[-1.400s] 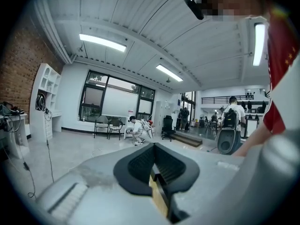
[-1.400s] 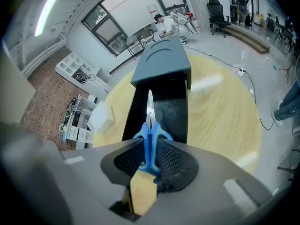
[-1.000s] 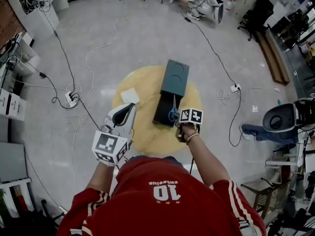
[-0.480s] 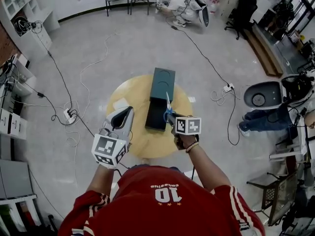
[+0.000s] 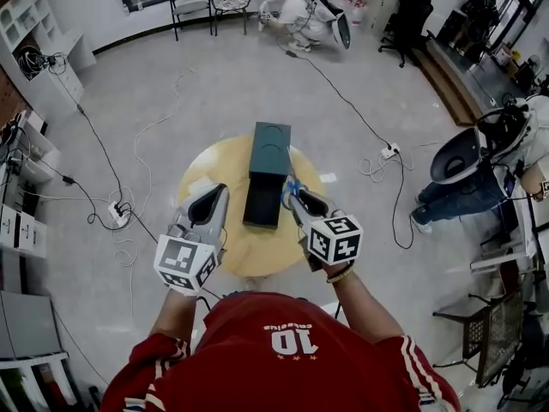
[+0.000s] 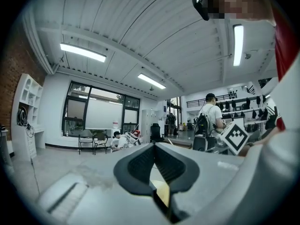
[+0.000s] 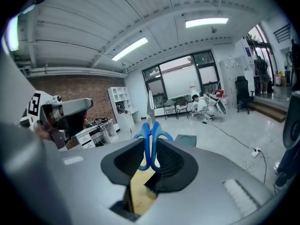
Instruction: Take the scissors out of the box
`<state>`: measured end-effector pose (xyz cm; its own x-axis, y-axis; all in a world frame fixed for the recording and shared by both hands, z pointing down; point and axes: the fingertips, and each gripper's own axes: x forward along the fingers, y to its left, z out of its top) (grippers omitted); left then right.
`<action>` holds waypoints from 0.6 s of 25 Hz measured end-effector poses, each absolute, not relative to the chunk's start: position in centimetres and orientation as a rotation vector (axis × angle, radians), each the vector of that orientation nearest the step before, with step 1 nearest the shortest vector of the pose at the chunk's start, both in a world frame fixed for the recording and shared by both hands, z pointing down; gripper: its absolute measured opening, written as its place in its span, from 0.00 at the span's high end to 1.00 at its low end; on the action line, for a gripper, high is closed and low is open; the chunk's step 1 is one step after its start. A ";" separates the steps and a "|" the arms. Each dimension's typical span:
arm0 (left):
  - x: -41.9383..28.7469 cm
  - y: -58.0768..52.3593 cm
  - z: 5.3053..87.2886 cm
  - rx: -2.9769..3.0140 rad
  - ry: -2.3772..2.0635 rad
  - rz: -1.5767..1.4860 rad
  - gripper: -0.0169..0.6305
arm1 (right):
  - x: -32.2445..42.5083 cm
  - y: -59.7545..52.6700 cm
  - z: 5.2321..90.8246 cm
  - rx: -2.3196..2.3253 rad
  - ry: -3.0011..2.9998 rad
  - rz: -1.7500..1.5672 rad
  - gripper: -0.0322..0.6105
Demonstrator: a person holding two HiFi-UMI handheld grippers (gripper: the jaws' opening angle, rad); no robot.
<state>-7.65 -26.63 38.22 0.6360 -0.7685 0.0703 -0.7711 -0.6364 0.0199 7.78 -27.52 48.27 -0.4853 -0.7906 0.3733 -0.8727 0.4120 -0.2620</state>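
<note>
Blue-handled scissors (image 5: 292, 188) are clamped by their handles in my right gripper (image 5: 297, 197), lifted clear above the table to the right of the box. In the right gripper view the scissors (image 7: 150, 142) stand between the pads with the blades pointing up. The dark green box (image 5: 261, 198) lies on the round wooden table (image 5: 257, 249), its lid (image 5: 270, 147) folded open at the far side. My left gripper (image 5: 220, 190) hovers left of the box, shut and holding nothing. In its own view the left gripper (image 6: 154, 147) shows its pads meeting at the tip.
A white card (image 5: 198, 185) lies on the table's left part. Cables and a power strip (image 5: 115, 216) run over the floor around the table. A person (image 5: 287, 7) crouches at the far wall near chairs. Another person (image 5: 480, 157) sits at the right. White shelves (image 5: 34, 24) stand left.
My right gripper has risen out of the box with the scissors and come nearer to me. The left gripper has lifted a little. The head view now looks further across the room.
</note>
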 end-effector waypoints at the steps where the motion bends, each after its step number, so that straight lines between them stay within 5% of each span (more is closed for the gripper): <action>1: -7.2 -26.4 37.9 2.808 -1.309 0.080 0.97 | 8.0 -27.1 47.1 1.488 -2.496 0.595 0.82; 15: -3.1 -24.1 35.2 2.870 -1.247 0.014 0.97 | 10.9 -22.2 35.4 1.627 -2.671 0.164 0.82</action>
<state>-3.13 -24.12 35.22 0.6823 -0.7309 0.0133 -0.7310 -0.6823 0.0075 10.89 -22.18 35.39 -0.4601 -0.8856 0.0629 -0.8867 0.4546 -0.0842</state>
